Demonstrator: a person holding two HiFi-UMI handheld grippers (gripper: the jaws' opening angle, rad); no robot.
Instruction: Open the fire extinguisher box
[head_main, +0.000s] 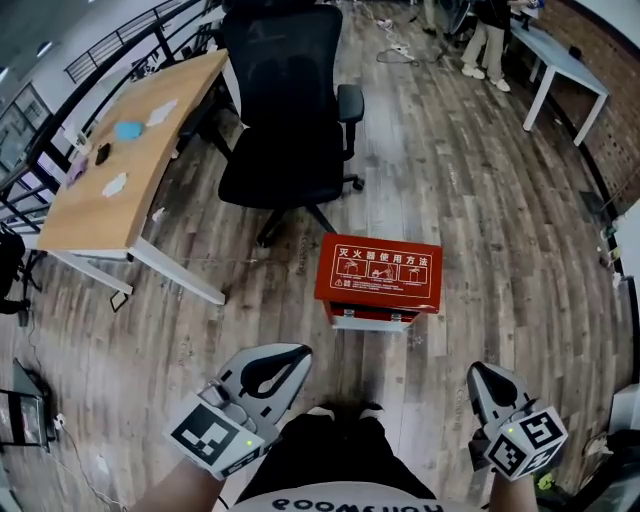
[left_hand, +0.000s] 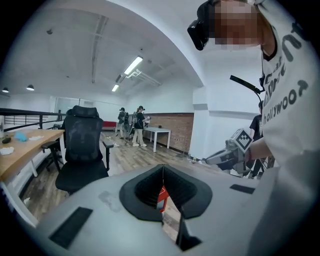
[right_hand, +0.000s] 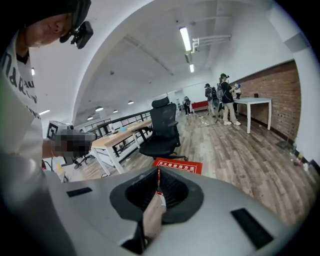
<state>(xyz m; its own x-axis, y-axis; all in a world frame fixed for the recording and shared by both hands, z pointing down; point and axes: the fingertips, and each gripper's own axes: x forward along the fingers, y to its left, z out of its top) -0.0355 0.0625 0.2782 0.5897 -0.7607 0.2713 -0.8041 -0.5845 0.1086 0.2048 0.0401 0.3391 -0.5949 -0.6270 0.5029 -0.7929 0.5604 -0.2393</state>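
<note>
Item under inspection: a red rectangular metal fire extinguisher box (head_main: 378, 275) with white printed characters on its lid. It stands on the brown wood-plank floor (head_main: 470, 200), ahead of the person and between the two tongs in the head view. Lid down; box closed. The box sits just beside the base of a black mesh-backed office swivel chair (head_main: 290, 110), which stands beyond it. The right gripper view shows the box (right_hand: 177, 166) directly past the jaw tips; the left gripper view shows only a red sliver of it (left_hand: 161, 197) through the gap under the jaws.

Left tongs (head_main: 285, 358): grey body with black padded jaws, held low at the person's left, well apart from the box. Jaws clenched together, nothing between them (left_hand: 163, 172).

Right tongs (head_main: 483, 375): same build, held low at the person's right, also well apart from the box. Jaws clenched together, empty (right_hand: 159, 175).

Surroundings: a long light-wood desk with white legs (head_main: 130, 150) stands left of the chair, carrying a small blue object (head_main: 129, 129) and some pale scraps. Persons stand at the far end of the room (head_main: 485, 40).
</note>
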